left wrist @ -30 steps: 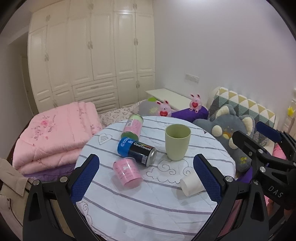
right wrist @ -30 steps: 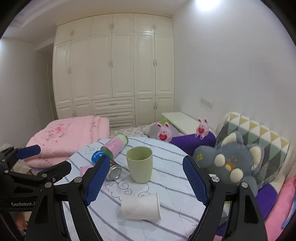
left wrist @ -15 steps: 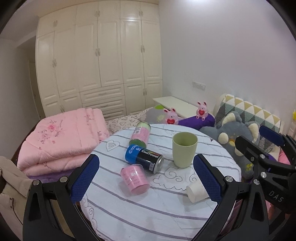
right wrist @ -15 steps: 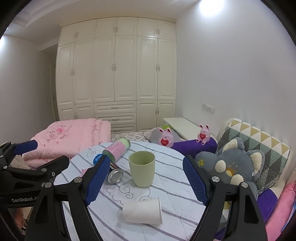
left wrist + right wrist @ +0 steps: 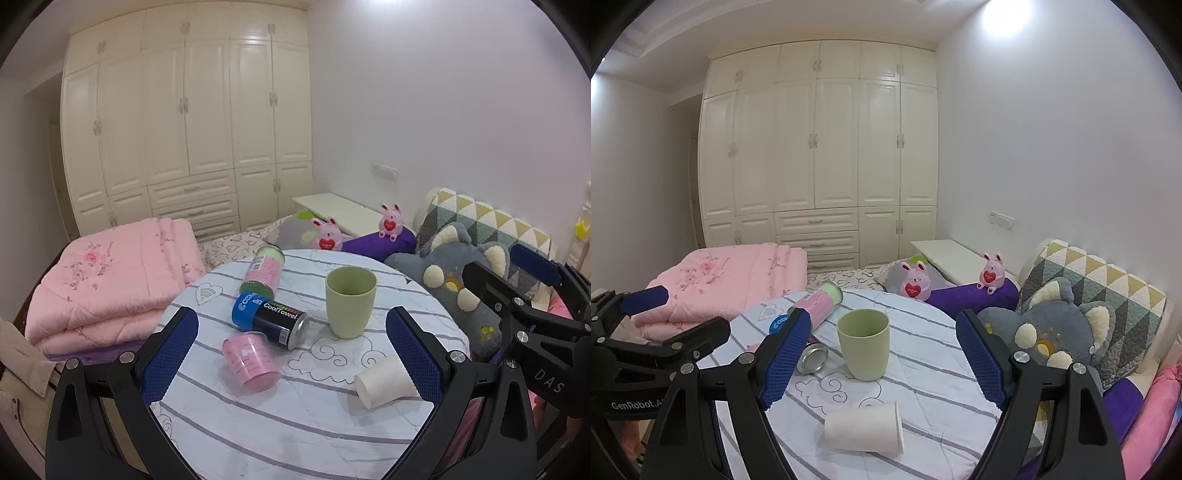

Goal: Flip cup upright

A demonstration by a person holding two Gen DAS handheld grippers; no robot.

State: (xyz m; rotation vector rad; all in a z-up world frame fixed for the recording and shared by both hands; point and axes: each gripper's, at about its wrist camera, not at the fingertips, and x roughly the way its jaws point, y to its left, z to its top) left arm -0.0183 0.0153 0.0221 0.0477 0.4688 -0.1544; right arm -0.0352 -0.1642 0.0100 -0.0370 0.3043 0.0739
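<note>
Two grippers, both spread wide and empty

White paper cup lies sideways near the striped round table's front edge — a clumsy nudge rolls it off.

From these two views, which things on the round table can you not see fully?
- Pink cup: nearly all hidden in the right wrist view behind the right gripper's finger.
- White paper cup: its rim end is covered in the left wrist view by the left gripper's finger.
- Blue can: label mostly hidden in the right wrist view.
</note>
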